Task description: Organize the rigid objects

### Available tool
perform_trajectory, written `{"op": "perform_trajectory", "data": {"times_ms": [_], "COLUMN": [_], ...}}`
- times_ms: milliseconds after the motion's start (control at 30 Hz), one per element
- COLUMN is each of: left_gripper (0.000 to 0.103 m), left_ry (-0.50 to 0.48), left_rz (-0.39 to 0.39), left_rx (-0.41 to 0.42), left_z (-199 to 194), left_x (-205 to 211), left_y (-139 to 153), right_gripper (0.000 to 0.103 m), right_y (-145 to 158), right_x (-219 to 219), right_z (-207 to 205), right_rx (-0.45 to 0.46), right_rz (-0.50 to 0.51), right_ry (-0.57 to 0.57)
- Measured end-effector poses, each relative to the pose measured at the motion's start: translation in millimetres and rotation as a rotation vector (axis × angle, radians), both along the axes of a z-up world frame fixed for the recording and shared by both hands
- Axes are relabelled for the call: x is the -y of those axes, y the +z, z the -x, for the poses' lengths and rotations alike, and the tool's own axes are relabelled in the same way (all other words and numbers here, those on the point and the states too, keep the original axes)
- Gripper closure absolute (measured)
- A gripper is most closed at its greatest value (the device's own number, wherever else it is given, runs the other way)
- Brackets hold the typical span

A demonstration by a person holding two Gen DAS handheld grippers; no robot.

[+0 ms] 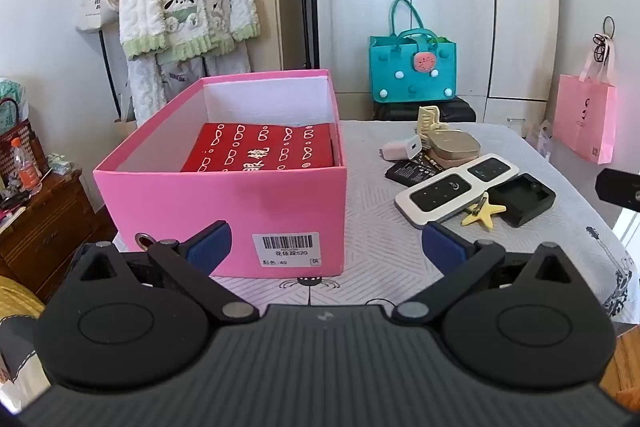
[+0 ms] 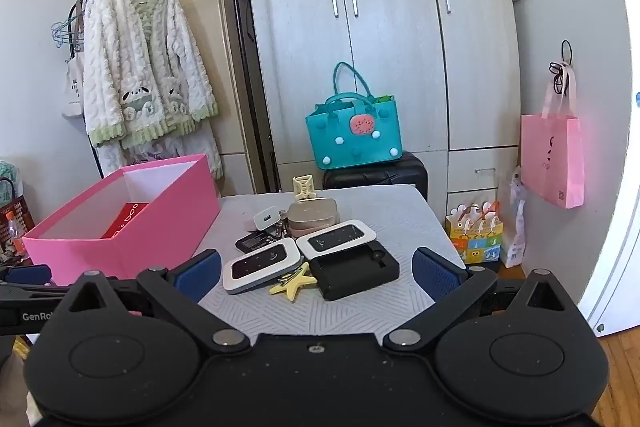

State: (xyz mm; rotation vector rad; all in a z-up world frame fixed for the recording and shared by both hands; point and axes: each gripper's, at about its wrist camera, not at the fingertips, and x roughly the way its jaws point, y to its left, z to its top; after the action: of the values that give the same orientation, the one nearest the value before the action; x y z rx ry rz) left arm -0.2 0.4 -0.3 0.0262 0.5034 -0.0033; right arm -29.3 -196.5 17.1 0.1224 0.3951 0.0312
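Note:
An open pink box [image 1: 180, 203] stands on the left of the table with a red box [image 1: 264, 147] inside it. To its right lies a pile of small things: two white-and-black devices [image 1: 436, 197], a black cradle [image 1: 524, 199], a yellow star clip [image 1: 482, 213], a battery [image 1: 404, 171], a white plug [image 1: 404, 149], a gold case [image 1: 456, 147] and a cream claw clip [image 1: 428, 117]. My left gripper [image 1: 326, 247] hangs open in front of the box's near right corner. My right gripper [image 2: 318, 273] is open and empty just short of the star clip [image 2: 294, 285] and cradle [image 2: 354, 273].
A patterned cloth [image 1: 380, 259] covers the table. Behind it a teal bag [image 2: 352, 131] sits on a black suitcase [image 2: 376, 173] before a wardrobe [image 2: 380, 27]. A pink paper bag [image 2: 554, 159] hangs at right. A robe [image 2: 140, 75] hangs on a rack; a wooden cabinet [image 1: 44, 227] stands left.

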Motion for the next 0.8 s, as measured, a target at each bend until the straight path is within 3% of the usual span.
{"op": "perform_trajectory", "data": {"times_ms": [200, 800], "left_gripper": [0.002, 0.000], "left_ry": [0.012, 0.033], "left_rz": [0.006, -0.008], "left_rx": [-0.036, 0.003], "left_z": [-14.2, -8.6], "left_x": [10.3, 0.1], "left_y": [0.0, -14.1], "right_gripper": [0.000, 0.000], "right_y": [-7.6, -17.5], "right_x": [0.9, 5.3], "right_z": [-0.7, -2.3], "right_rx": [0.007, 0.026], "right_rz": [-0.011, 0.021], "right_ry": [0.000, -0.020]}}
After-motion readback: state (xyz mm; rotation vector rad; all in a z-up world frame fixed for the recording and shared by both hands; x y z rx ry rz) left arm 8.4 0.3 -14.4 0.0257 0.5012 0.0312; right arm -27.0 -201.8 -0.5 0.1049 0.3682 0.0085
